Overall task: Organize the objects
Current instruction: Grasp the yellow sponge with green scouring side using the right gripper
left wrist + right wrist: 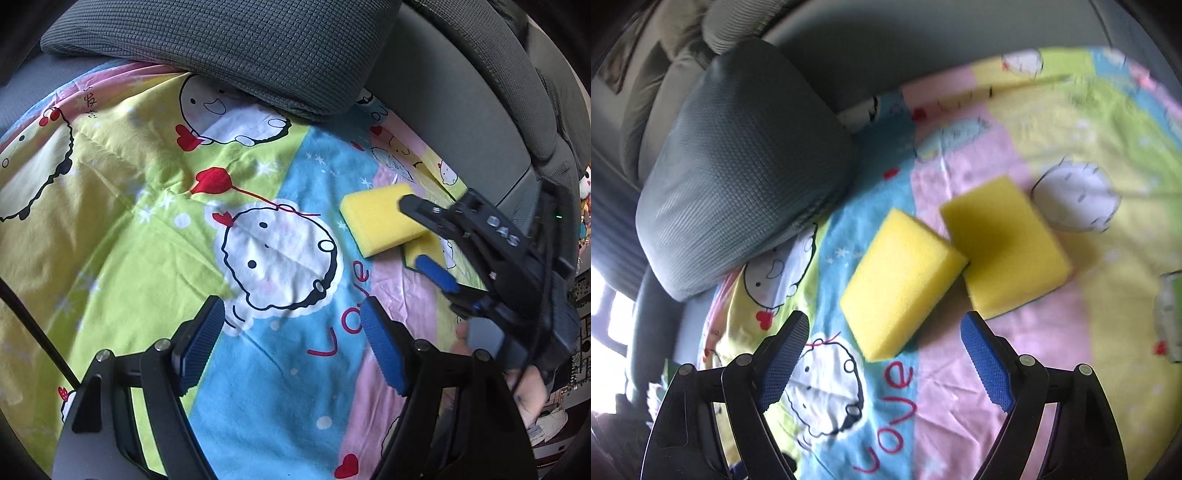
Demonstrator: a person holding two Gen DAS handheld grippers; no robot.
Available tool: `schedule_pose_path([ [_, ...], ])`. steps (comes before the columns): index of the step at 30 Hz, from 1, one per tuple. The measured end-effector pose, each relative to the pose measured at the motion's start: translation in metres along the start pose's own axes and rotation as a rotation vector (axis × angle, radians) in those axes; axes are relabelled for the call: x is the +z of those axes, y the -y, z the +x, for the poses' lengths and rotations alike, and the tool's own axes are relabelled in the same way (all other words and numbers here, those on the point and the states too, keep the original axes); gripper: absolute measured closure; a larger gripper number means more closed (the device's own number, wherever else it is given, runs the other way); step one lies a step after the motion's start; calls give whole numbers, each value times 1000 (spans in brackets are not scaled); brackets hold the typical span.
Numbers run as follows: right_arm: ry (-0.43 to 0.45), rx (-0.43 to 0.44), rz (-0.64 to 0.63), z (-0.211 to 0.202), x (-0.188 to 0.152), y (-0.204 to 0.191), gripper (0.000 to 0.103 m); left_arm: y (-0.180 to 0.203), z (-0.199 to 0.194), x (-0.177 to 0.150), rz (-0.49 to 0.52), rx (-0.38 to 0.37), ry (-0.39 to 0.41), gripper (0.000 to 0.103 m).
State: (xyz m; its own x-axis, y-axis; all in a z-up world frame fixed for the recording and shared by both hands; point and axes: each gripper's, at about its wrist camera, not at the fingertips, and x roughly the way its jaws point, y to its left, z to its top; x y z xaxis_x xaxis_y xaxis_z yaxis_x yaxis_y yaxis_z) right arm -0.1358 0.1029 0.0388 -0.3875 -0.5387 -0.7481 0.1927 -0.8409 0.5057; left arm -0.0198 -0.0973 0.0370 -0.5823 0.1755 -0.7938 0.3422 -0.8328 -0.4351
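Two yellow sponges lie side by side on a cartoon-print sheet [960, 369]. In the right wrist view the left sponge [903, 282] touches the right sponge [1006, 247] at one corner. My right gripper [884, 336] is open and empty, just short of the left sponge. In the left wrist view the right gripper [417, 232] hangs over the sponges [380, 221], its fingers apart above them. My left gripper [291, 317] is open and empty over the sheet [147, 221], to the left of the sponges.
A grey pillow [236, 48] lies at the far side of the sheet; it also shows in the right wrist view [738, 166]. A grey padded headboard [461, 92] runs behind. A pale green object [1169, 314] sits at the sheet's right edge.
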Motion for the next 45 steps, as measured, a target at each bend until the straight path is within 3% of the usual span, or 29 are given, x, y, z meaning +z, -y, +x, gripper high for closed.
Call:
schedule_pose_path([
  [4, -13, 49, 62, 24, 2, 12, 21, 4, 1, -1, 22, 9, -3, 28],
  [7, 13, 83, 121, 34, 2, 21, 37, 4, 1, -1, 25, 10, 0, 28],
  [8, 22, 85, 128, 34, 2, 22, 51, 4, 1, -1, 26, 10, -2, 28],
  [9, 21, 85, 132, 35, 2, 24, 57, 4, 2, -1, 26, 10, -2, 28],
  [16, 23, 109, 103, 10, 2, 18, 71, 4, 1, -1, 30, 10, -1, 28],
  [25, -74, 132, 22, -66, -33, 13, 71, -1, 0, -2, 5, 0, -3, 28],
  [30, -174, 152, 21, -72, -69, 28, 71, -1, 0, -3, 2, -7, -6, 28],
  [34, -214, 16, 8, -59, -71, 33, 71, 5, 5, -7, 26, -4, -24, 28],
  [36, -204, -27, 8, -59, -71, 33, 65, 10, 7, -9, 52, -1, -32, 28],
  [37, -193, -47, 10, -60, -70, 33, 63, 12, 9, -10, 61, 0, -35, 28],
  [39, -168, -117, -5, -64, -72, 32, 46, 17, 11, -11, 77, 1, -39, 28],
  [41, -130, -206, -33, -70, -71, 31, 36, 20, 13, -13, 88, -3, -44, 28],
  [43, -79, -248, -43, -78, -69, 31, 36, 23, 14, -15, 99, -14, -50, 28],
  [45, -48, -236, -33, -82, -65, 35, 36, 27, 16, -16, 111, -25, -55, 28],
])
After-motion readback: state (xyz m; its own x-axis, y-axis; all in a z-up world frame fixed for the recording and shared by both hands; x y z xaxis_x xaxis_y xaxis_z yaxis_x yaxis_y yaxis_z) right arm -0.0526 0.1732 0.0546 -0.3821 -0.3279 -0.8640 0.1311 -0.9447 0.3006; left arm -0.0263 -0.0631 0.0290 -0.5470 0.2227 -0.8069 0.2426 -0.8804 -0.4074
